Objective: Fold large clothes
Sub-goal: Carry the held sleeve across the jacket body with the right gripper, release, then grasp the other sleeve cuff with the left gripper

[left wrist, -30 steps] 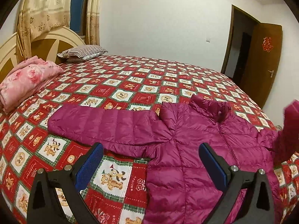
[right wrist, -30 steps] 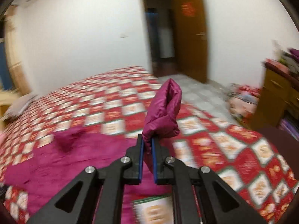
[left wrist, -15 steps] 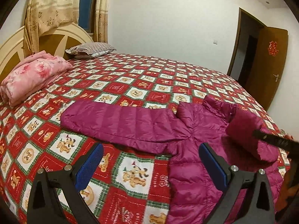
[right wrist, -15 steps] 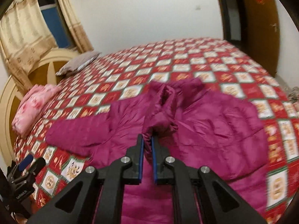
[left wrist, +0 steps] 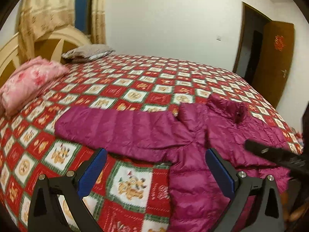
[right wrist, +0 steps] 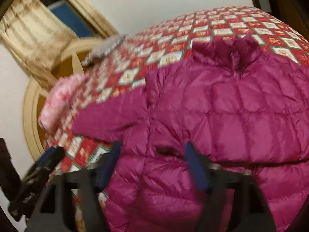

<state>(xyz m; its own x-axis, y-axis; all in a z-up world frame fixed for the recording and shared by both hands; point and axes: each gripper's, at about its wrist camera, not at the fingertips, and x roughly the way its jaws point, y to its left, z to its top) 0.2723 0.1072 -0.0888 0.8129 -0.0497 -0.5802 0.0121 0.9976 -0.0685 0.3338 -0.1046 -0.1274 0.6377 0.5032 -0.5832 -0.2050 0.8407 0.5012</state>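
A magenta puffer jacket (left wrist: 193, 135) lies flat on the bed, collar toward the far side. One sleeve (left wrist: 115, 127) stretches out to the left; the other sleeve lies folded across the body (right wrist: 241, 116). My left gripper (left wrist: 154, 170) is open and empty, hovering over the bedspread near the jacket's armpit. My right gripper (right wrist: 152, 166) is open and empty just above the jacket's lower body. It also shows at the right edge of the left wrist view (left wrist: 274, 152).
The bed (left wrist: 135, 89) has a red checked cartoon bedspread. A folded pink quilt (left wrist: 29, 81) and a grey pillow (left wrist: 88, 51) lie by the headboard. A brown door (left wrist: 274, 61) stands open at the far right.
My right gripper carried the right sleeve over the jacket's body, opened and let it go. The sleeve now lies flat on the jacket. The left gripper stayed open.
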